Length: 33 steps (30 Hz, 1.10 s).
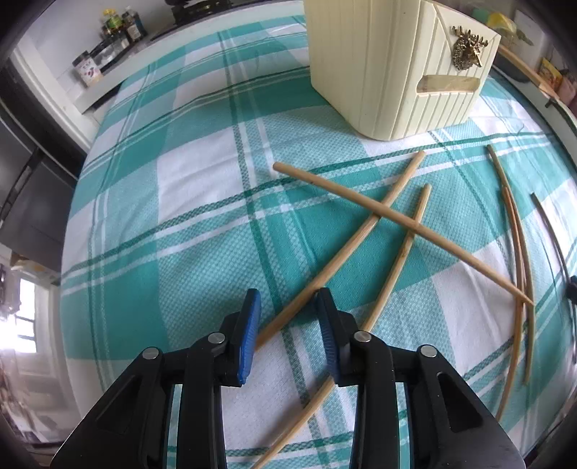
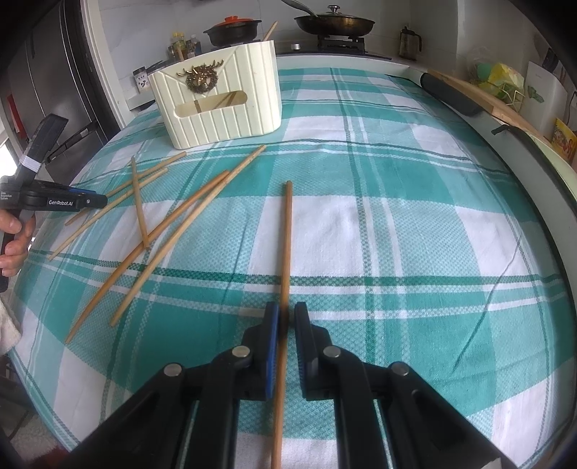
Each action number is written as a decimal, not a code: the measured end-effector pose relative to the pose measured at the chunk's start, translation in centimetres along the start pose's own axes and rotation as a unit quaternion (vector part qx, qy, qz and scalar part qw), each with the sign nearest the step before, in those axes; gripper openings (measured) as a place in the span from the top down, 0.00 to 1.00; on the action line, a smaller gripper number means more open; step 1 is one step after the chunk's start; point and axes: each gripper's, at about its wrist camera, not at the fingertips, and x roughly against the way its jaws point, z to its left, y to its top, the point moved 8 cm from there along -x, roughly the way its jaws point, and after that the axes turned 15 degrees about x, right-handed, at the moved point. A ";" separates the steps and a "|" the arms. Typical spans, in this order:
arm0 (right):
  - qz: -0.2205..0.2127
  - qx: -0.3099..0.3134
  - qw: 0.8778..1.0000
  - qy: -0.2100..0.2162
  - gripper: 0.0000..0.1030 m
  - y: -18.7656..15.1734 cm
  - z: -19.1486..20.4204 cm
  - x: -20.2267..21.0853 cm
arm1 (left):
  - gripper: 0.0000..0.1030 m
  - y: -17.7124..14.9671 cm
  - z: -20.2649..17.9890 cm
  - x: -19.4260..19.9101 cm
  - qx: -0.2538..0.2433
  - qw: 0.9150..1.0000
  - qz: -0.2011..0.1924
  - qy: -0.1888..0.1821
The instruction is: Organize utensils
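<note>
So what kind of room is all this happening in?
Most likely a home kitchen. A frying pan sits on a gas stove behind the cloth-covered table, sauce bottles line the counter, and a cream utensil holder stands among loose chopsticks.

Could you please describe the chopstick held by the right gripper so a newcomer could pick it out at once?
On the checked cloth, right of the cream holder, one chopstick lies alone. Unlike the crossed pile, it touches no other and runs between the right gripper pads.
</note>
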 end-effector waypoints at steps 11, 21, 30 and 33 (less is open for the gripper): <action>0.002 0.003 1.000 -0.031 0.94 -0.3 -0.9 0.2 | 0.96 -5.2 1.1 2.3 0.022 1.000 0.002 0.002; 0.008 0.004 0.999 -0.034 0.91 -1.0 -1.8 0.6 | 0.93 -10.9 2.2 4.4 0.150 0.984 0.054 -0.073; 0.014 0.015 0.999 -0.043 0.91 -1.0 -1.4 0.6 | 0.88 -4.2 3.6 1.4 0.165 0.983 0.015 -0.074; 0.016 0.013 0.999 -0.040 0.91 -1.1 -1.4 0.7 | 0.70 -2.2 2.9 0.8 0.144 0.986 0.010 -0.079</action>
